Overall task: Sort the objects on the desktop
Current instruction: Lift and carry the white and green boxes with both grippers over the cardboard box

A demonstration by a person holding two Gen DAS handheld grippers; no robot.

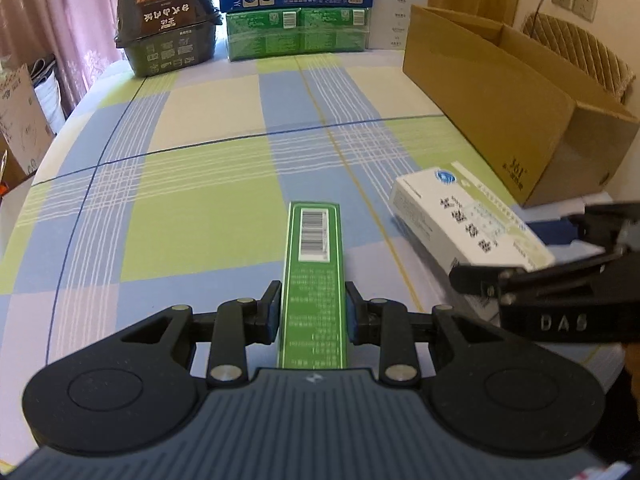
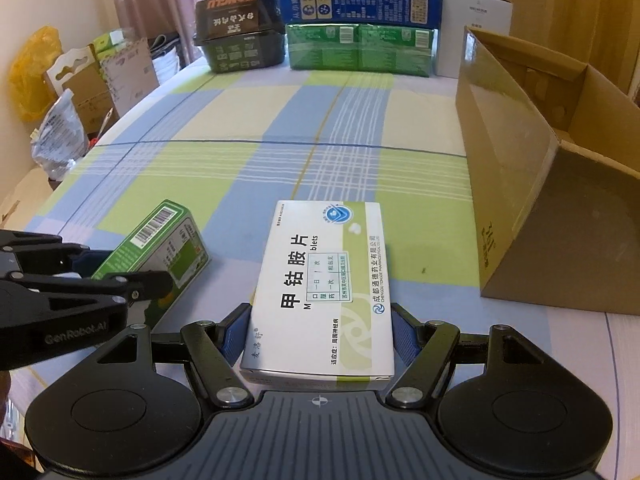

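Observation:
My left gripper (image 1: 313, 312) is shut on a narrow green box (image 1: 314, 272) with a barcode, held edge-up over the checked tablecloth. It also shows in the right wrist view (image 2: 160, 248) at the lower left, with the left gripper (image 2: 132, 286) around it. My right gripper (image 2: 320, 334) is shut on a white and green medicine box (image 2: 324, 284), held flat. That box also shows in the left wrist view (image 1: 468, 220) at the right, with the right gripper (image 1: 532, 276) on it.
An open brown cardboard box (image 2: 520, 184) stands on the table's right side. At the far edge stand a dark food box (image 2: 240, 32), green packs (image 2: 360, 50), a blue box (image 2: 360, 0) and a white box (image 2: 472, 32). Bags and cartons sit off the left edge.

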